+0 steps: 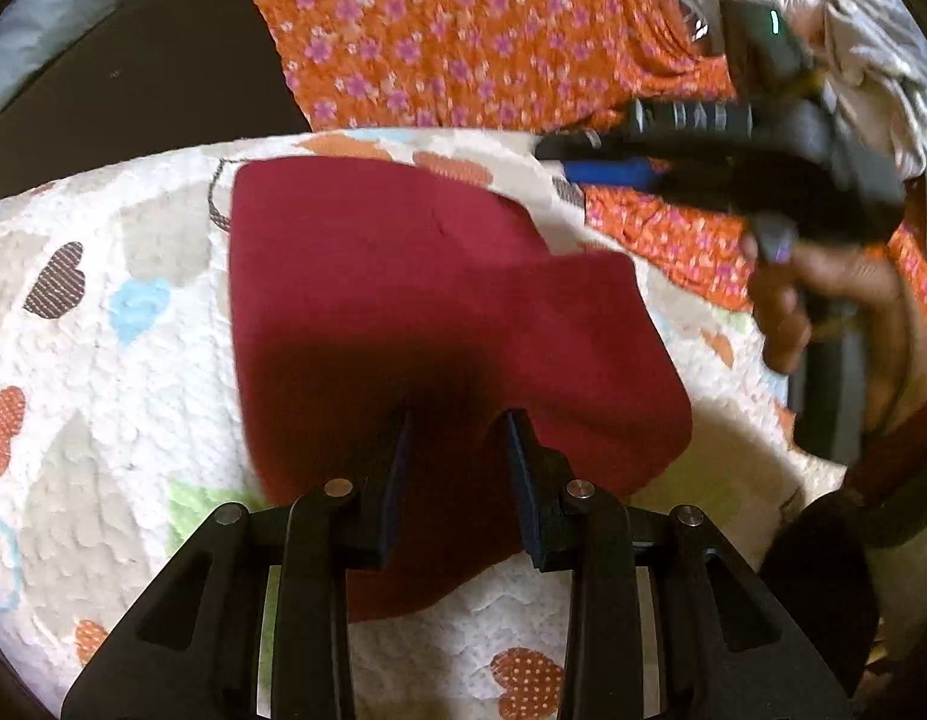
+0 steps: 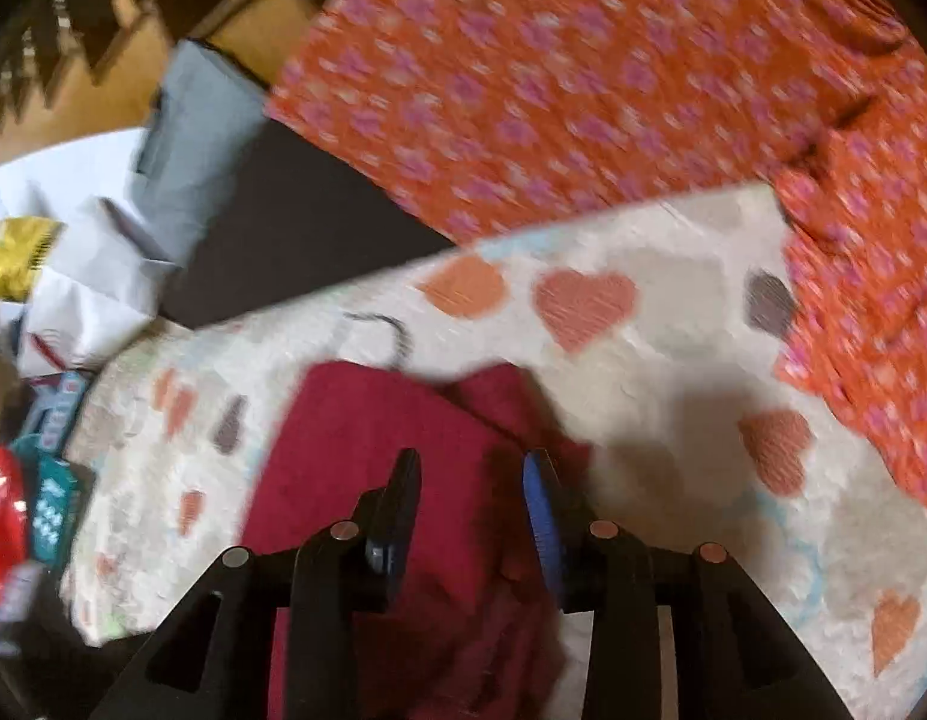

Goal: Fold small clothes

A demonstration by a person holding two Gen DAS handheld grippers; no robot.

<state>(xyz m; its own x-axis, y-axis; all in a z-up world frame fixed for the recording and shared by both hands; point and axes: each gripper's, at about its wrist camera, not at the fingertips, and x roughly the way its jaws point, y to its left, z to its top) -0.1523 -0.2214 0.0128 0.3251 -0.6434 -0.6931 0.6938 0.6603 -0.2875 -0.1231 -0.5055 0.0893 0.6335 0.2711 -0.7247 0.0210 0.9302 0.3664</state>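
We see a dark red garment (image 1: 415, 300) lying on a white quilted cover with coloured hearts (image 1: 103, 360), partly folded, with one layer laid over another along a slanting edge near its middle. Our left gripper (image 1: 457, 426) hangs just above the near part of the garment, its jaws parted with red cloth showing in the gap and nothing pinched between them. From the left wrist view, the right gripper (image 1: 607, 162) sits beyond the far right edge of the garment, held in the person's hand (image 1: 823, 300). In the right wrist view the right gripper (image 2: 472, 468) is over the red garment (image 2: 367, 450), jaws spread apart; the picture is smeared, so we cannot tell whether its tips touch the cloth. An orange fabric with pink flowers (image 1: 463, 42) lies past the cover's far edge, and a pale grey bundle (image 1: 853, 30) lies to the far right.
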